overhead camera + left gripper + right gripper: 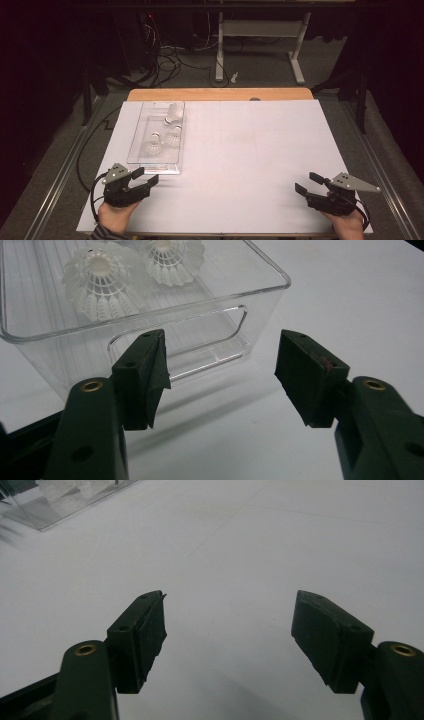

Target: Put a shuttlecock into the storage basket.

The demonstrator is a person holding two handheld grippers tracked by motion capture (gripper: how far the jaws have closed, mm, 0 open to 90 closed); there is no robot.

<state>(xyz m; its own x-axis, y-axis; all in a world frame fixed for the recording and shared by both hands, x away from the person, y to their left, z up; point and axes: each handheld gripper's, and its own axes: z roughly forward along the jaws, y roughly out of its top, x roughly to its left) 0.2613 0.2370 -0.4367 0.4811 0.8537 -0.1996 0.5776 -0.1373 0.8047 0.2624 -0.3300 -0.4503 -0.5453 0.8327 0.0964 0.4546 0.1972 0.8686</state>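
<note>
Three shuttlecocks lie inside the clear plastic box, and from how things stand nothing has been lifted out or gripped, so the handling appears to be at its very start. The white table (pixel 240 150) is the largest thing in the high view, with a strip of bare wood along its far edge. On its left half sits the clear box (pixel 137 142), long side running near to far, its near end wall just beyond the left gripper (pixel 145 176). In the left gripper view that wall, with its cut-out handle (pixel 180 347), stands close ahead of the spread jaws, which touch nothing. The right gripper (pixel 309 183) rests at the near right corner of the table, well apart from the box, jaws likewise spread with only bare table between them. Inside the box, one shuttlecock (pixel 173 113) lies at the far end, and the other two, one (pixel 173 136) toward the right wall and one (pixel 151 145) nearer the person, sit around the middle. Judging by this, what is left is everything: reaching in, pinching a shuttlecock or taking the box by its handle.
</note>
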